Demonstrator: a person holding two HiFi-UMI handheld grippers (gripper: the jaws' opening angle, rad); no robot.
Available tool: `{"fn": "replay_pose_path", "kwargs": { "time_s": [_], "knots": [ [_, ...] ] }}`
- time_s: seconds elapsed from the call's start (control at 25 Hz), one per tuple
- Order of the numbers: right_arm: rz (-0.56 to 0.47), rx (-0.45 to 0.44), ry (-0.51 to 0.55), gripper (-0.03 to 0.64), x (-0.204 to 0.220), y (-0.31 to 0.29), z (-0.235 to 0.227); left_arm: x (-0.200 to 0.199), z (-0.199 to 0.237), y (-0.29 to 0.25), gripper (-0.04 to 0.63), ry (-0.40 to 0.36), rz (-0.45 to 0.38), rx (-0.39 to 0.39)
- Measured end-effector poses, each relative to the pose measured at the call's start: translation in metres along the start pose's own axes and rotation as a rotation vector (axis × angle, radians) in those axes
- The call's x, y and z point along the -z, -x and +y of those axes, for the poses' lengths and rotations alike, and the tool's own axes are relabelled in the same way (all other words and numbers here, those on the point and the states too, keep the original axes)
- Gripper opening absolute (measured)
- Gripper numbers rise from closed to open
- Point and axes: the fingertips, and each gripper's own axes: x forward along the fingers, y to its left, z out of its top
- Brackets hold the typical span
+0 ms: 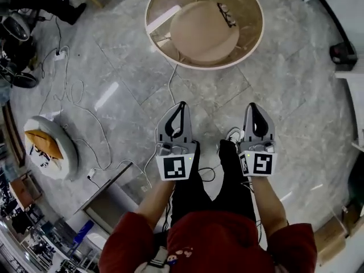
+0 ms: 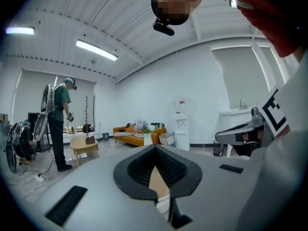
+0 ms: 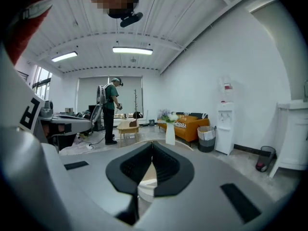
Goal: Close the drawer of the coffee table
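- Left gripper (image 1: 181, 106): fingers together, nothing between them; pointed forward, roughly level, above the floor (image 1: 114, 56)
- Right gripper (image 1: 254, 107): fingers together, nothing held; beside the left gripper, not touching it, pointed the same way
- Coffee table (image 1: 249, 38): round, on the floor ahead of both grippers and well apart from them
- Drawer: cannot be made out from above; whether it is open or closed cannot be told
- Glasses (image 1: 226, 15): on the tan top disc of the coffee table, at its right edge
- Cable (image 1: 170, 84): runs over the floor from the near edge of the coffee table toward the person's feet
- Second person (image 3: 110, 110): stands far across the room, next to a small wooden table (image 3: 127, 126)
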Motion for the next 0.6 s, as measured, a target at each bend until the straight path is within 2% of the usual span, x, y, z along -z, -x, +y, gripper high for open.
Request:
{"fn": "replay_pose_path", "kwargs": {
  "time_s": [0.12, 0.28, 0.32, 0.44, 0.6],
  "knots": [
    [-0.025, -0.014, 0.015, 0.023, -0.088, 0.025, 0.001, -0.069, 0.004, 0.027, 0.012, 0.048, 0.107, -0.007],
    [-0.073, -0.011, -0.013, 0.023, -0.181, 0.055, 0.001, -0.155, 0.01, 0.054, 0.012, 0.073, 0.11, -0.031],
    [-0.089, -0.009, -0.022, 0.023, -0.201, 0.058, 0.001, -0.174, 0.015, 0.058, 0.012, 0.073, 0.093, -0.041],
    [-0.154, -0.023, -0.026, 0.023, -0.249, 0.075, 0.01, -0.223, 0.03, 0.072, 0.012, 0.065, -0.047, -0.081],
    [-0.23, -0.019, 0.001, 0.023, -0.282, 0.092, 0.019, -0.242, 0.044, 0.088, 0.012, 0.048, -0.093, -0.105]
  ]
}}
